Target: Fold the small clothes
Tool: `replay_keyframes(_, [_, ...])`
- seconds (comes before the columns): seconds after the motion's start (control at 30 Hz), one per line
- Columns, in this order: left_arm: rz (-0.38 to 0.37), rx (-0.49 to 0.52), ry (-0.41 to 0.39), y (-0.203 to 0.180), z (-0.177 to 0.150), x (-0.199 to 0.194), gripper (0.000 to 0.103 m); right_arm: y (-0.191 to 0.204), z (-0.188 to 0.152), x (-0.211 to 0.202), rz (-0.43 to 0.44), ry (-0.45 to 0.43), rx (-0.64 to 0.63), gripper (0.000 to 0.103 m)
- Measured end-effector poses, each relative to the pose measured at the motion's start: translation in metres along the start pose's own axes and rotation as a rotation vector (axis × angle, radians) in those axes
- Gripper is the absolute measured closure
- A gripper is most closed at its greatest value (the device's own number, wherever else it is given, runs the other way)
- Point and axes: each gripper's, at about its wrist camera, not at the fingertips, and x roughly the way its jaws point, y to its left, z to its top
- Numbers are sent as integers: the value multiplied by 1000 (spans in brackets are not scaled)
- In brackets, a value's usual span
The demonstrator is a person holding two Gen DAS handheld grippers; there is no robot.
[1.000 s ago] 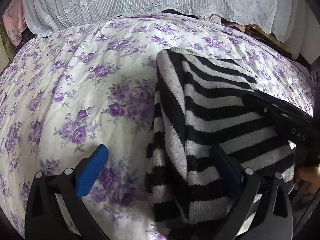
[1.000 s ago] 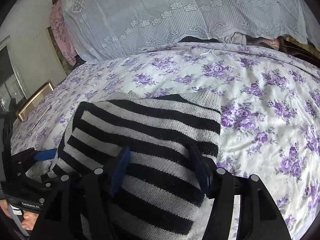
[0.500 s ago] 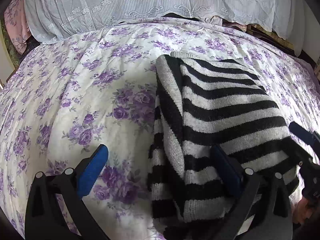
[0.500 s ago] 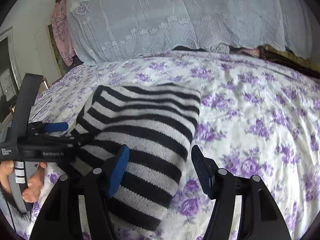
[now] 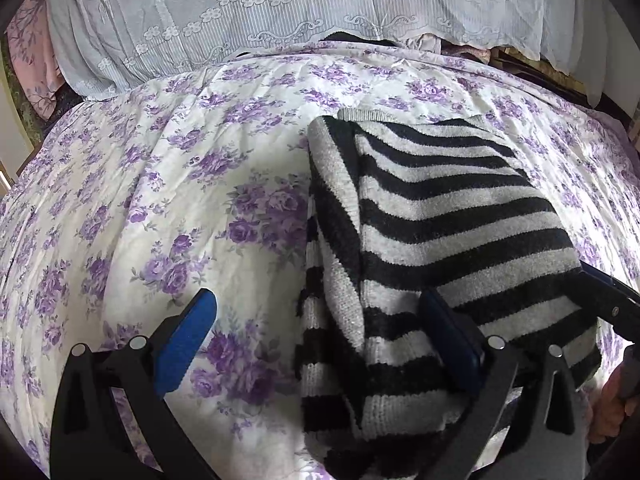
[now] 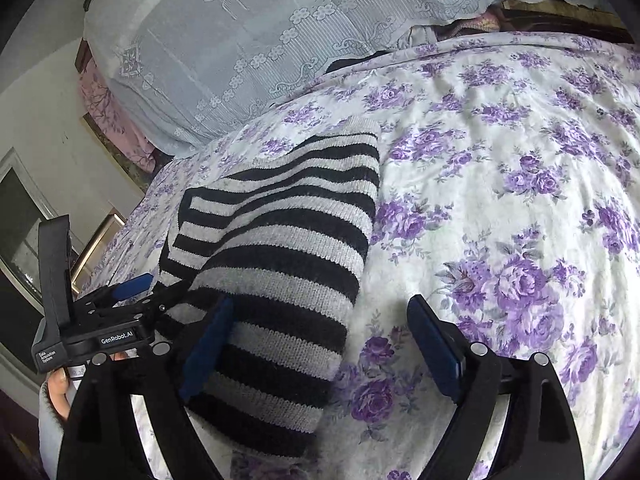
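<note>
One sweater (image 5: 440,224), striped black and grey, is lying folded into a rough rectangle on one bedspread (image 5: 160,200) printed with purple flowers. It is sitting near the front edge of the bed, its ribbed grey hem at the far end. Two grippers are working at its near end, one on each side.

Behind the bed one white lace cloth (image 5: 280,20) is draping over a pile along the far side, with darker fabrics peeking out beneath its lower edge. A pink flowered cloth (image 6: 116,120) is hanging at the far left, next to a pale wall, and a framed glass panel is showing at the left edge of the right wrist view. Nothing is lying on top of the sweater.

The left gripper (image 5: 320,344) is pointing steeply down at the bed with its jaws standing wide. Its left blue pad is hanging over bare bedspread, and its right pad is lying against the top of the sweater's near corner; the pads are not pinching the knit. In the right wrist view a hand (image 6: 60,392) is wrapping around its handle.

The right gripper (image 6: 320,356) is tilting down and its jaws are opening. The sweater's near right edge is lying between them, beside the left pad, while the right pad is hovering over bedspread, clear of the knit.
</note>
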Motion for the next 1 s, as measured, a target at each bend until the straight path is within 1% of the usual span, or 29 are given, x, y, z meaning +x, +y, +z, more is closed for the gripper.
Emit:
replay_keyframes(0.1, [2, 3, -4, -1, 0, -2, 4, -1, 0, 0, 5, 2, 5, 13])
replay_keyframes(0.17, [-17, 6, -7, -2, 1, -4, 4, -2, 1, 0, 8, 1, 9, 13])
replay_keyframes(0.2, [-67, 0, -7, -2, 1, -7, 4, -2, 1, -1, 11, -2, 14, 13])
replay_keyframes(0.3, [-306, -46, 17, 4, 2, -13, 5, -6, 3, -8, 18, -25, 42, 13])
replay_keyframes(0.33, [-354, -53, 32, 4, 2, -11, 4, -9, 4, -8, 33, -25, 58, 13])
replay_keyframes(0.4, [-354, -60, 81, 5, 1, 3, 4, -14, 6, -4, 64, -7, 93, 13])
replay_keyframes(0.47, [-413, -109, 128, 10, 0, 16, 4, -18, 10, 3, 84, 18, 121, 13])
replay_keyframes(0.57, [-472, -132, 136, 14, 2, 19, 4, -19, 19, 15, 121, 39, 147, 13])
replay_keyframes(0.67, [-517, -113, 143, 7, 4, 25, 4, -20, 30, 35, 156, 75, 174, 12])
replay_keyframes(0.73, [-561, -121, 157, 7, 7, 34, 4, -18, 38, 47, 164, 83, 158, 11])
replay_keyframes(0.8, [-586, -132, 163, 7, 10, 38, 4, -12, 42, 56, 161, 85, 127, 11])
replay_keyframes(0.87, [-585, -136, 157, 4, 12, 38, 4, -6, 41, 59, 159, 81, 92, 17])
replay_keyframes(0.93, [-584, -144, 150, 3, 14, 37, 13, -6, 40, 56, 167, 55, 97, 31])
replay_keyframes(1.0, [-595, -164, 136, 6, 13, 33, 29, -4, 39, 52, 177, 34, 83, 37])
